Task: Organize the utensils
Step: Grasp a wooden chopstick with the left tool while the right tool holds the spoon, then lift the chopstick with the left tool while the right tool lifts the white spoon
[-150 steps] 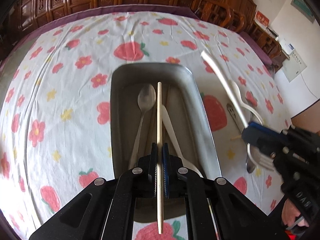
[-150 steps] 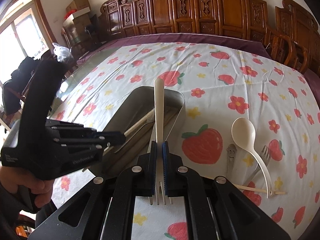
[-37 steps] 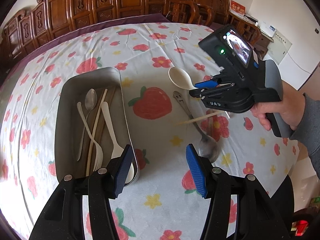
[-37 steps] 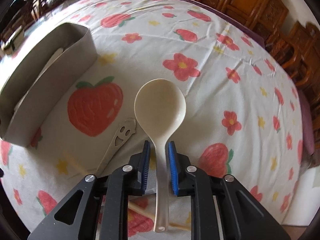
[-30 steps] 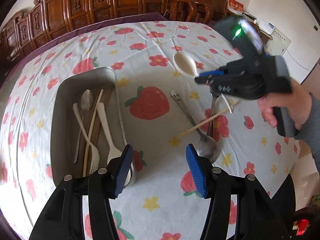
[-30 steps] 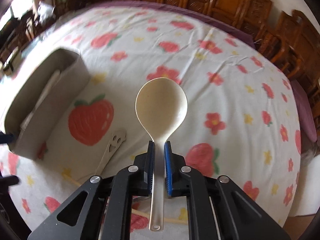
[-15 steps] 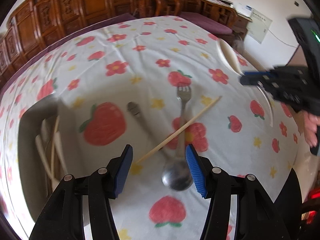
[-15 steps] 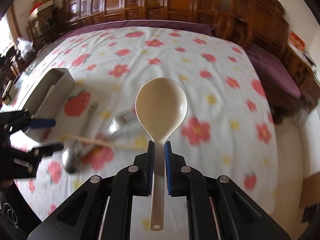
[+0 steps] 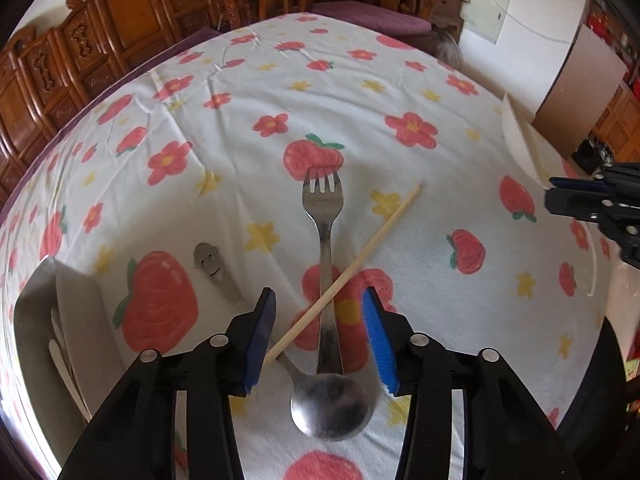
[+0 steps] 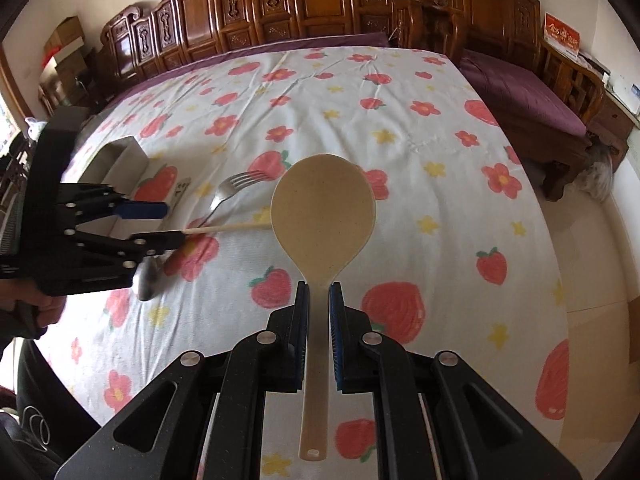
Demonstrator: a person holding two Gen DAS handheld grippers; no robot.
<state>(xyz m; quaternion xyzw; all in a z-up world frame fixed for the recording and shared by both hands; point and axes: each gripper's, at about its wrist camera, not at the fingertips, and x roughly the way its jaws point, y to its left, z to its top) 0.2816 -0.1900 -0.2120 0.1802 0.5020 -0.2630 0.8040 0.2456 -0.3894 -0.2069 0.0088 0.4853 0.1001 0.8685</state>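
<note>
My left gripper [image 9: 318, 330] is open and hovers low over a metal fork [image 9: 326, 240], a wooden chopstick [image 9: 352, 266] lying across it, and a metal spoon [image 9: 328, 404] with a smiley-face handle end [image 9: 208, 259]. My right gripper [image 10: 319, 312] is shut on a beige plastic spoon [image 10: 322, 220], held above the table with the bowl forward. The left gripper also shows in the right wrist view [image 10: 156, 224], over the fork [image 10: 232, 188] and chopstick [image 10: 228, 229]. The metal tray [image 9: 36, 320] with white utensils sits at the left edge.
The table wears a white cloth with strawberries and flowers [image 9: 408, 128]. Carved wooden chairs [image 10: 280, 4] line the far side. The table edge drops to the floor on the right [image 10: 584, 240]. The right gripper shows at the right of the left wrist view [image 9: 592, 200].
My right gripper closed on the beige spoon, lifted it off the cloth and carried it to the right. My left gripper moved from the tray over to the fork, chopstick and metal spoon.
</note>
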